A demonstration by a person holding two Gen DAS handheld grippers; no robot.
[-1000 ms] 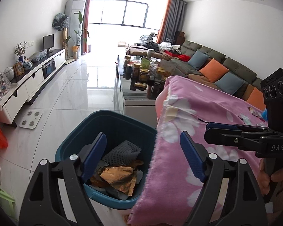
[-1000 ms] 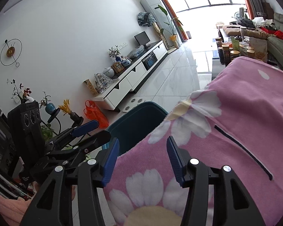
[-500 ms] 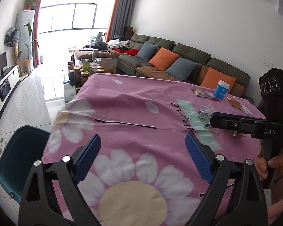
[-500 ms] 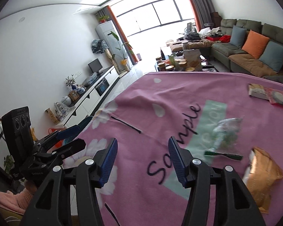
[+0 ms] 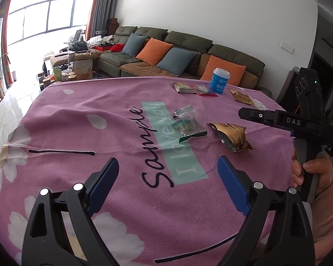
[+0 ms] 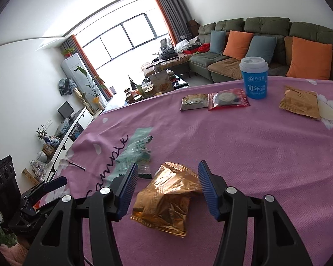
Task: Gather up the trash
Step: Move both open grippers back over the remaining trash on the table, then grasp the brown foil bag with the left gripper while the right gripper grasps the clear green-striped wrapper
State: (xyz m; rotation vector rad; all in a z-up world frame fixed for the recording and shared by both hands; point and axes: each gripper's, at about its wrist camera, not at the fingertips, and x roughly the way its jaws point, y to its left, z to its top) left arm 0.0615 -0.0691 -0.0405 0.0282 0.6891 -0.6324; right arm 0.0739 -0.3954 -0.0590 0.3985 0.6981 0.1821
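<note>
- The crumpled gold wrapper [image 6: 166, 201] is what I have lined up: it lies on the pink cloth [image 6: 266, 155], right under and between the blue pads of my right gripper [image 6: 166, 190].
- From that wrist view the right-hand pad [image 6: 207, 190] sits at the wrapper's upper right corner, and I cannot tell whether it touches; the left pad [image 6: 128, 190] stands apart from the foil. The jaws are partly spread and not pinching anything.
- In the left wrist view the same gold wrapper [image 5: 232, 136] sits beneath the tip of the right gripper [image 5: 242, 113], which reaches in from the right with a hand [image 5: 308, 173] on its handle.
- Just left of the gold wrapper lies a clear and green wrapper [image 6: 134, 155], near the right gripper's left pad.
- My left gripper [image 5: 166, 178] has its jaws spread wide with nothing between them, only bare cloth and the printed lettering; both wrappers lie well ahead of it, toward the right.
- Farther back on the cloth I see a grey packet [image 6: 194, 102] touching a red packet [image 6: 228, 98], a blue paper cup [image 6: 254, 78] standing upright just beside them, and a flat gold packet [image 6: 299, 104] off to the right.
- Beyond the table stands a green sofa [image 6: 266, 31] with orange and blue cushions.
</note>
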